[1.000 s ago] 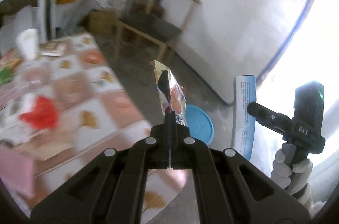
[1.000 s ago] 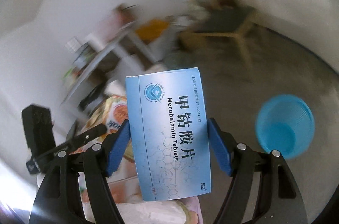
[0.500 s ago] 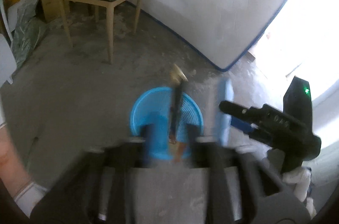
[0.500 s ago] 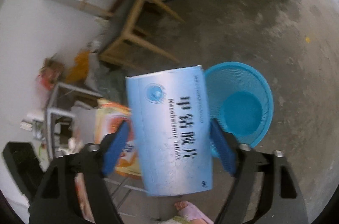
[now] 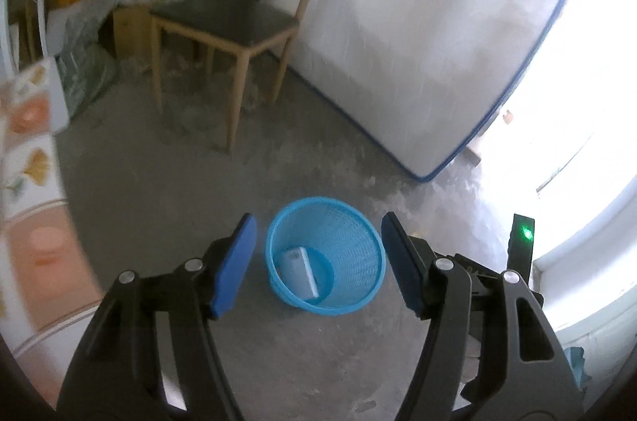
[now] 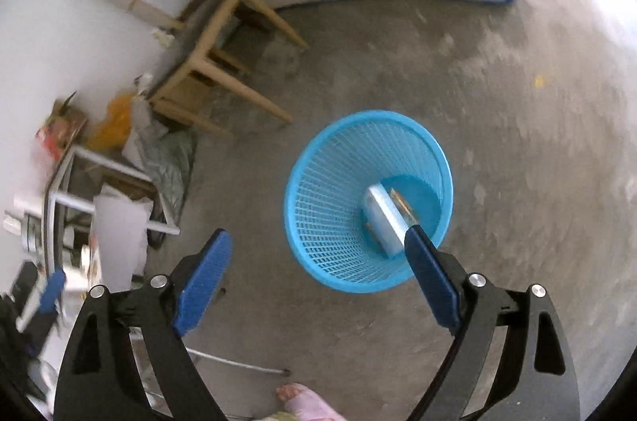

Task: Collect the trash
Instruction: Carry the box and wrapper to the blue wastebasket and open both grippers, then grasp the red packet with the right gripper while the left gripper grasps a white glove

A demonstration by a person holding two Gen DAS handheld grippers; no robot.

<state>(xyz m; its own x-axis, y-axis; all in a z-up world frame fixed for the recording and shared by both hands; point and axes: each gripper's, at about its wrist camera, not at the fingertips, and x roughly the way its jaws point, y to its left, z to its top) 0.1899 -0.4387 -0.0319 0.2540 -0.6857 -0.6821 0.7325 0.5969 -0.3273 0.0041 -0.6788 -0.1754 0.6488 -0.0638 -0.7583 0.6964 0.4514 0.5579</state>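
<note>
Both grippers spread, nothing between jaws: left gripper (image 5: pixel 318 258) just been opening, right gripper (image 6: pixel 318 273) steady-wide. Pale blue box (image 6: pixel 384 220) and wrapper (image 6: pixel 402 204) lie inside blue basket (image 6: pixel 318 182) on concrete floor (image 6: pixel 517 122).

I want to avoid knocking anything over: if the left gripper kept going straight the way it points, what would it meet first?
Probably the blue mesh basket on the floor: it sits centred between the open left gripper fingers, nothing in between. Depth is hard to judge through the fisheye.
</note>
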